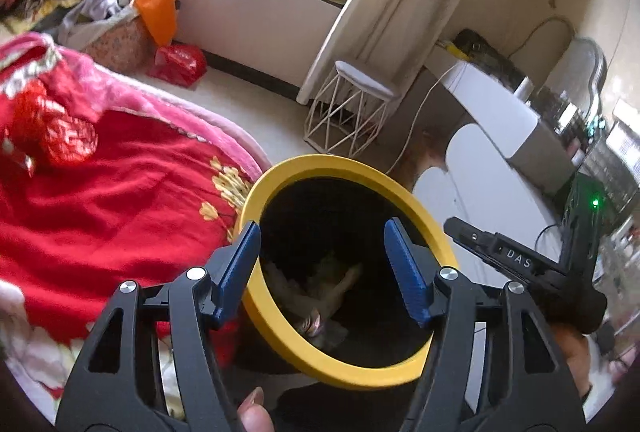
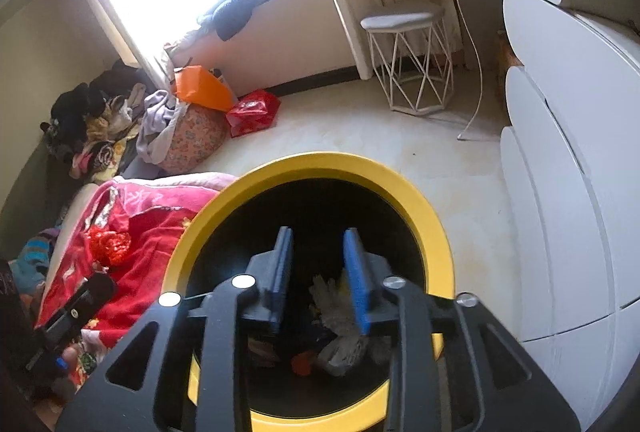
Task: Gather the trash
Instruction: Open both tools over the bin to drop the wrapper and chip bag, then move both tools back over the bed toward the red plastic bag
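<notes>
A black trash bin with a yellow rim (image 1: 424, 208) stands beside the bed; crumpled trash (image 1: 320, 296) lies inside. My left gripper (image 1: 324, 264) is wide open and empty, its fingers straddling the rim's near left side. The right gripper (image 2: 318, 272) hangs over the bin's mouth (image 2: 436, 232), its jaws partly open with nothing between them; pale crumpled trash (image 2: 340, 336) lies below in the bin. A crumpled red wrapper (image 1: 60, 136) lies on the red blanket, also in the right wrist view (image 2: 110, 244). The right gripper's body (image 1: 516, 264) shows at the right.
The bed with the red blanket (image 1: 120, 212) is to the left. A white wire stool (image 1: 352, 112) and a white cabinet (image 2: 568, 152) stand to the right. A red bag (image 2: 252, 112), an orange bag (image 2: 200, 88) and a clothes pile (image 2: 100, 128) sit by the window.
</notes>
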A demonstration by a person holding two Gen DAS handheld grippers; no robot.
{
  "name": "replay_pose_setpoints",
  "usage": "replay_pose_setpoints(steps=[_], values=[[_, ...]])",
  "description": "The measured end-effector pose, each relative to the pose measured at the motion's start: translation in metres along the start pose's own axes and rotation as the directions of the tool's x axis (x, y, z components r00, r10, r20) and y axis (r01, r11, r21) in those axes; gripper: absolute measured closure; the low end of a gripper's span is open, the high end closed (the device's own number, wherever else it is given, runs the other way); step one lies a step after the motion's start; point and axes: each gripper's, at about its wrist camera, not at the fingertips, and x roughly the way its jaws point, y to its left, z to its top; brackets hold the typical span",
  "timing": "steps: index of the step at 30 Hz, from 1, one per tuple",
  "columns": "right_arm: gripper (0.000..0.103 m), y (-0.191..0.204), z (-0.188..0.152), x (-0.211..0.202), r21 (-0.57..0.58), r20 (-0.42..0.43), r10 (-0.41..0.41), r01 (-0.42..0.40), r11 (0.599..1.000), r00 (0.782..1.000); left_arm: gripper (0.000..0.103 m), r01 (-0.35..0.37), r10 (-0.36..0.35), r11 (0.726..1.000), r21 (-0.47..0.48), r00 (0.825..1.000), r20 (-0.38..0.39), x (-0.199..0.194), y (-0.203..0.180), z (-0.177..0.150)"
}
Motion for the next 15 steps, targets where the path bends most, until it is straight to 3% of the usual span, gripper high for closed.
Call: replay_pose_setpoints(steps=[1, 3, 6, 15], values=[[0.071, 0.001, 0.0, -0.002, -0.002, 0.008, 0.004, -0.004, 1.0, 1.0, 0.039, -0.003, 0.003, 1.0, 0.0, 1.0, 0.001, -0.002, 0.0, -0.002], [0.067, 0.005, 0.001, -0.003, -0.024, 0.02, -0.007, 0.008, 1.0, 1.0, 0.018, -0.018, 0.018, 1.0, 0.005, 1.0, 0.006, -0.007, 0.001, -0.005], [0.061, 0.014, -0.001, -0.005, -0.054, 0.03, 0.0, 0.002, 0.999, 1.0, 0.011, -0.023, 0.023, 1.0, 0.002, 0.999, 0.022, -0.016, 0.002, -0.005], [0.053, 0.051, -0.005, -0.01, -0.158, 0.045, 0.044, -0.036, 0.987, 0.998, 0.011, -0.115, 0.115, 0.993, -0.002, 0.99, 0.078, -0.048, 0.02, -0.004]])
